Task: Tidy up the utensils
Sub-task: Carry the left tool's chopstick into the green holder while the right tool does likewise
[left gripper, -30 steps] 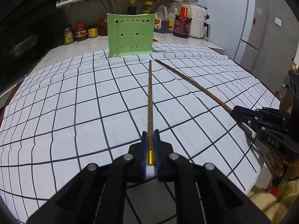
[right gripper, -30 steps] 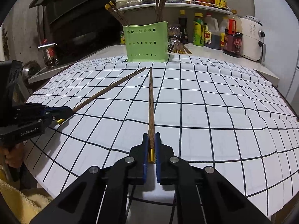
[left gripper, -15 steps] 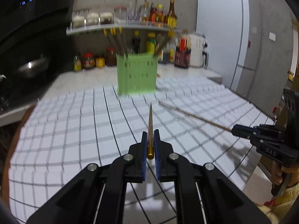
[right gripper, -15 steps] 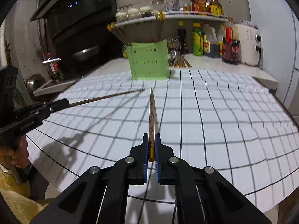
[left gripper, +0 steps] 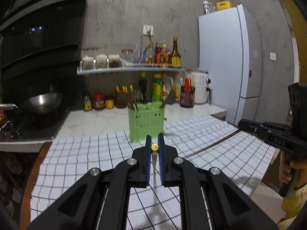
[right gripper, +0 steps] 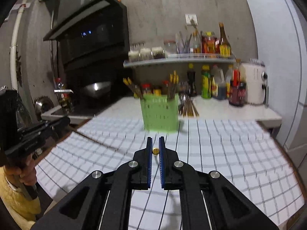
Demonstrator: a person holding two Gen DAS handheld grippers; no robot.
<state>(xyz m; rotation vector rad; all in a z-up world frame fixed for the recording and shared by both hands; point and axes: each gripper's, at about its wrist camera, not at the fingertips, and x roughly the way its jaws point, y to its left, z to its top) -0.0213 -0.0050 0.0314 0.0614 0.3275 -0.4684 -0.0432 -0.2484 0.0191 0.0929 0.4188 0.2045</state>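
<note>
My left gripper (left gripper: 154, 140) is shut on a brown chopstick (left gripper: 154, 147), seen end-on with its gold cap toward the camera, raised above the checked table. My right gripper (right gripper: 155, 143) is shut on another chopstick (right gripper: 155, 150), also seen end-on. Each gripper shows in the other's view: the right one (left gripper: 242, 123) with its chopstick (left gripper: 211, 145) slanting down-left, the left one (right gripper: 65, 120) with its chopstick (right gripper: 92, 139). A green perforated holder (left gripper: 146, 123) with several chopsticks stands ahead at the table's far edge, also in the right wrist view (right gripper: 159, 113).
A white checked cloth (left gripper: 80, 153) covers the table. Behind the holder a counter carries jars and sauce bottles (left gripper: 157, 92), with a shelf (left gripper: 130, 70) above. A wok (left gripper: 43, 100) sits left, a fridge (left gripper: 228, 57) right. Loose utensils (right gripper: 187, 106) lie behind the holder.
Both grippers have lifted their chopsticks off the table and levelled them, so each now points straight ahead toward the green holder. Both stayed shut.
</note>
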